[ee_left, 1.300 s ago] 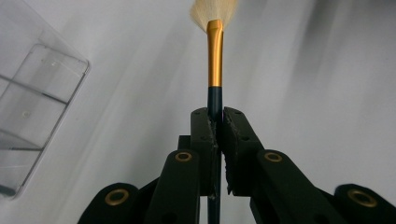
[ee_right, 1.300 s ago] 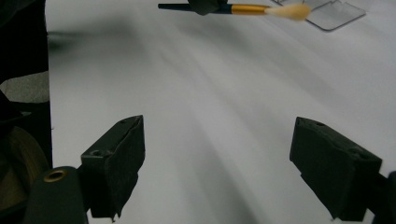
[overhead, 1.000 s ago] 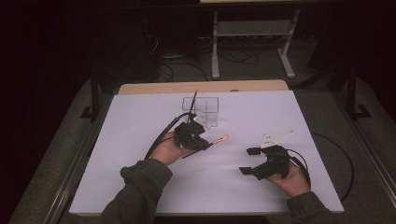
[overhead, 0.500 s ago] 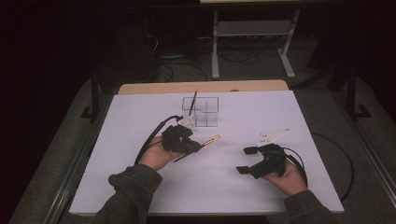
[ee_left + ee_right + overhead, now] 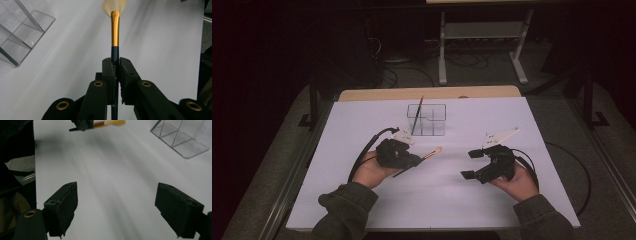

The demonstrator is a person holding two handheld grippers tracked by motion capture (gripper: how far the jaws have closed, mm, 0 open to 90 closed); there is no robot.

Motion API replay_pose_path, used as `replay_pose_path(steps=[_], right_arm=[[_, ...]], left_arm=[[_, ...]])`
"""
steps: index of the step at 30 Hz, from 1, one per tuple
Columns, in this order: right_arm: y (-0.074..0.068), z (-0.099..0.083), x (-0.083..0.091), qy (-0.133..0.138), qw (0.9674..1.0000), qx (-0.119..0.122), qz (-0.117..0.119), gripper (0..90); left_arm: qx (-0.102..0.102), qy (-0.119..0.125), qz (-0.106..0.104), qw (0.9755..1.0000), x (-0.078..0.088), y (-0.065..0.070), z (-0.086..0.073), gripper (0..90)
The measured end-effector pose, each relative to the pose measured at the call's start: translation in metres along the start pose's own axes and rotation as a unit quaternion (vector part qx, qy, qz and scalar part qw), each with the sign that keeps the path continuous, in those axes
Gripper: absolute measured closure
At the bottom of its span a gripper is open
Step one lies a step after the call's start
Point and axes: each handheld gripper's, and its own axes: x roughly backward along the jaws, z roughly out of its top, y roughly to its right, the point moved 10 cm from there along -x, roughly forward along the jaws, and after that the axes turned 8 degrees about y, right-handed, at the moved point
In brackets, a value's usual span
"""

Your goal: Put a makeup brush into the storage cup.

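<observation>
A brush [image 5: 115, 32] with a dark handle, gold ferrule and pale bristles is clamped between the pads of my left gripper [image 5: 115, 67]. In the high view this left gripper [image 5: 414, 161] sits left of the table's middle, with the brush [image 5: 432, 152] pointing right. Farther back stands a clear plastic organiser [image 5: 428, 120] with a dark thin brush [image 5: 417, 115] leaning in it. My right gripper [image 5: 472, 164] is held open at the right, its jaws wide apart over bare white surface [image 5: 117, 192]. In the right gripper view the brush [image 5: 110, 123] appears at the top.
The white sheet [image 5: 437, 200] covers the table, with a wooden strip [image 5: 427, 93] along its far edge. A metal stand [image 5: 482, 35] and cables lie on the dark floor beyond. The clear organiser [image 5: 20, 30] corner shows at the upper left of the left gripper view.
My left gripper has drawn back from the organiser toward the near left, carrying the brush. The right gripper has shifted slightly and lifted a little.
</observation>
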Motion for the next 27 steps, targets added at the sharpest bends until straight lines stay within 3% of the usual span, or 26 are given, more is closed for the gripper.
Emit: replay_pose_path(steps=[12,27], right_arm=[[-0.006,0.021,-0.004,0.003,0.9997,0.013,0.023,17.9],[-0.018,0.037,-0.022,-0.016,0.9981,0.027,0.053,19.8]], left_arm=[[-0.013,0.014,-0.009,0.9998,0.008,0.011,-0.003,83.3],[-0.035,0.02,-0.019,0.999,0.01,0.023,-0.003,83.3]])
